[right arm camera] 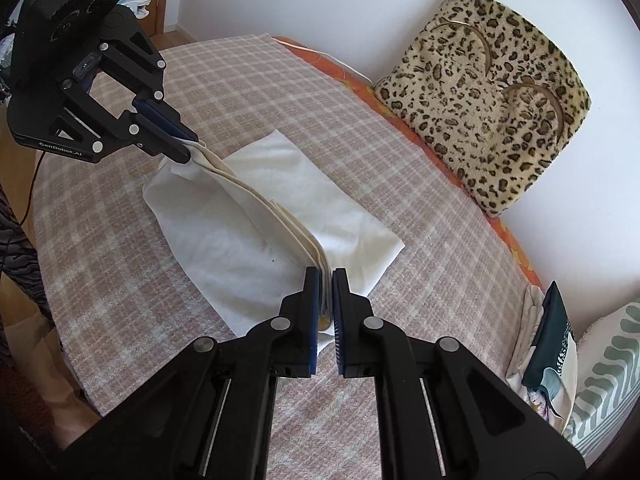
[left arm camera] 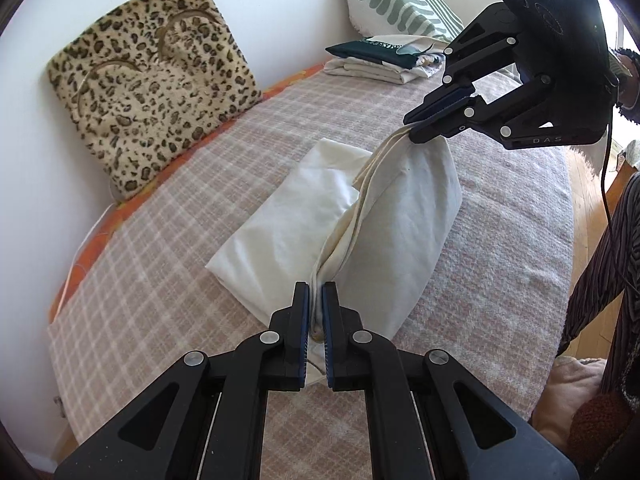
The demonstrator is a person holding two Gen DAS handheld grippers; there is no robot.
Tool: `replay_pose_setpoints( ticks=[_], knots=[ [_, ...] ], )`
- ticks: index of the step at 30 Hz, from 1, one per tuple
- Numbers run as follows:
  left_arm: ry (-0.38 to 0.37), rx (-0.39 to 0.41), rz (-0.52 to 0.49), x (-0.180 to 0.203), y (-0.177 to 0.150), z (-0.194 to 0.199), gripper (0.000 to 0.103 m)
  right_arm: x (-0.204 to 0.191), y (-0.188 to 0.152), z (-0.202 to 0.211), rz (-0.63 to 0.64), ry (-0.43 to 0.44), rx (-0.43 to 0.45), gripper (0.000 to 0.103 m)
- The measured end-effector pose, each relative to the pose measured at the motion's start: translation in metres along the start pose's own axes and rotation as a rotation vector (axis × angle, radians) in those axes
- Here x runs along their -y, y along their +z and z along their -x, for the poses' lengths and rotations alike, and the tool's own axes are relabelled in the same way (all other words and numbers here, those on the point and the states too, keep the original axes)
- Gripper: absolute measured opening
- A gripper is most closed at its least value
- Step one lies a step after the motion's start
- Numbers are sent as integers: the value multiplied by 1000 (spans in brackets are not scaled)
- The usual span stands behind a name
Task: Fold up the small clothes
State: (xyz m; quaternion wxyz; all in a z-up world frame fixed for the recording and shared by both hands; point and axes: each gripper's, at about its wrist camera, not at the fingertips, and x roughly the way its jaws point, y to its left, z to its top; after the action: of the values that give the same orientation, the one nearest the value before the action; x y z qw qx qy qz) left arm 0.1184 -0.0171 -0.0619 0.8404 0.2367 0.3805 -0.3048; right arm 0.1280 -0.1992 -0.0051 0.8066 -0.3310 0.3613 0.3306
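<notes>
Together, left tool (left arm camera: 315, 292) and right tool (right arm camera: 326, 280) each clamp one cream cloth (left arm camera: 288, 216) (two leopard cushions (left arm camera: 148, 92) behind).

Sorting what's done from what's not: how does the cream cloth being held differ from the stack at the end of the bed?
The cream cloth is mid-fold, its gathered edge lifted; the stack lies flat, untouched. The cloth is one plain piece; the stack has several, a dark green one on top. Both rest on the checked blanket.

Jaws hide the pinched edge of the cream cloth (left arm camera: 288, 216).
</notes>
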Motion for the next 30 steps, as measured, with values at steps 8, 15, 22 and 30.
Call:
replay_pose_setpoints(
  ticks=[8, 15, 22, 30],
  knots=[
    [22, -23, 56, -32, 18, -36, 5, 38, 11, -47, -11, -14, -35, 7],
    [34, -60, 84, -52, 26, -64, 5, 52, 15, -90, -24, -4, -87, 7],
    [114, -66, 190, -77, 28, -58, 25, 62, 13, -109, -125, -4, -130, 7],
    [99, 42, 281, -68, 19, -15, 25, 57, -2, -46, -325, 37, 59, 18]
  ],
)
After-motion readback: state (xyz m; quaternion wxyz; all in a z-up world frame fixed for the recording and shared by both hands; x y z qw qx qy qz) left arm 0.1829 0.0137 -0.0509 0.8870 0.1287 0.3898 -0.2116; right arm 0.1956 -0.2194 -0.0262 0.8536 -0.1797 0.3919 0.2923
